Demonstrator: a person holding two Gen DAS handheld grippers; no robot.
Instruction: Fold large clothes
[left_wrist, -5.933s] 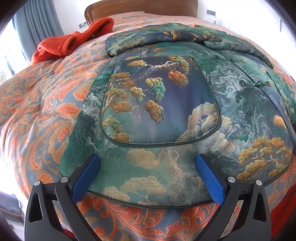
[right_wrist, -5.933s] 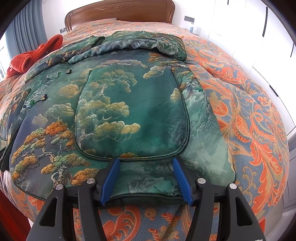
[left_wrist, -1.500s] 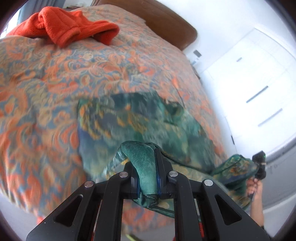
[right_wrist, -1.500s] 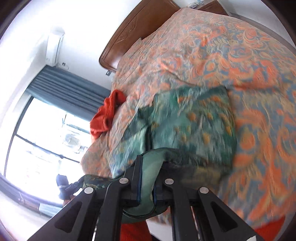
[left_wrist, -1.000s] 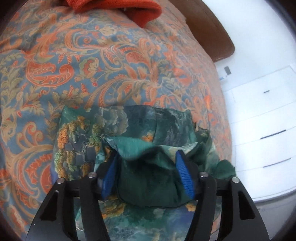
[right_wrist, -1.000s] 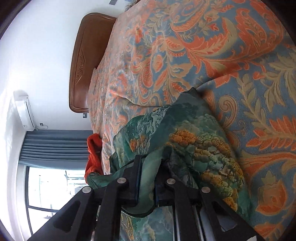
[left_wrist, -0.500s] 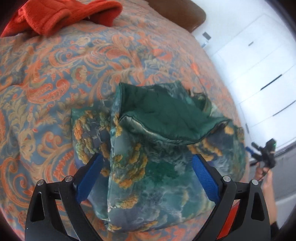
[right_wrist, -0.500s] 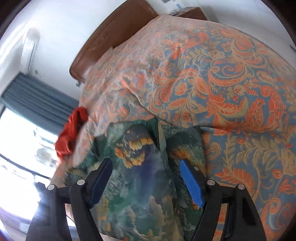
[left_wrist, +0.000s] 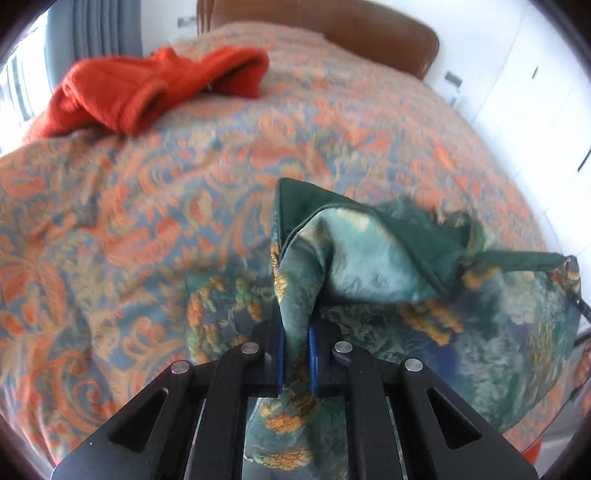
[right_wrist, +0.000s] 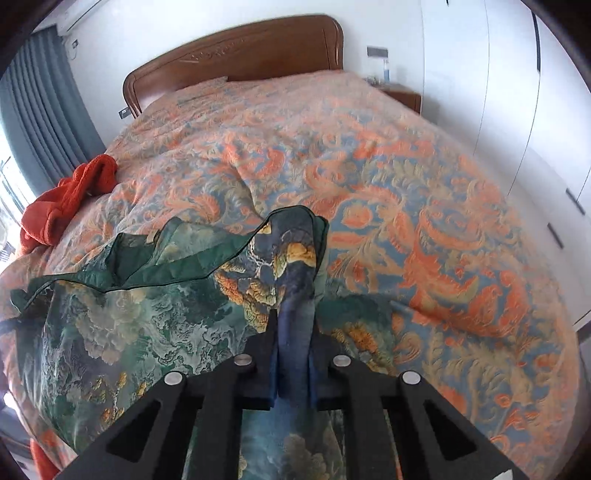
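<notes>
The large garment (left_wrist: 388, 258), a green quilted jacket printed with gold trees and lined in dark green, lies bunched on the bed near its foot. My left gripper (left_wrist: 295, 325) is closing, and its blue pads press on a raised fold at the garment's left side. In the right wrist view the same garment (right_wrist: 147, 325) spreads to the left. My right gripper (right_wrist: 293, 325) is also closing, its pads pinching a blue-green fold at the garment's right side. Between the two held folds the top edge hangs in a sagging line with the dark lining showing.
An orange and blue paisley bedspread (right_wrist: 406, 184) covers the bed. A red fleece garment (left_wrist: 147, 92) lies heaped at the far left, in front of the wooden headboard (right_wrist: 236, 55). White wardrobe doors (right_wrist: 517, 92) stand to the right, with a nightstand (right_wrist: 402, 98) beside the bed.
Half a second ago both grippers hung open over the bundled garment. Now each has shut on a fold and lifted it, and both views have rolled level.
</notes>
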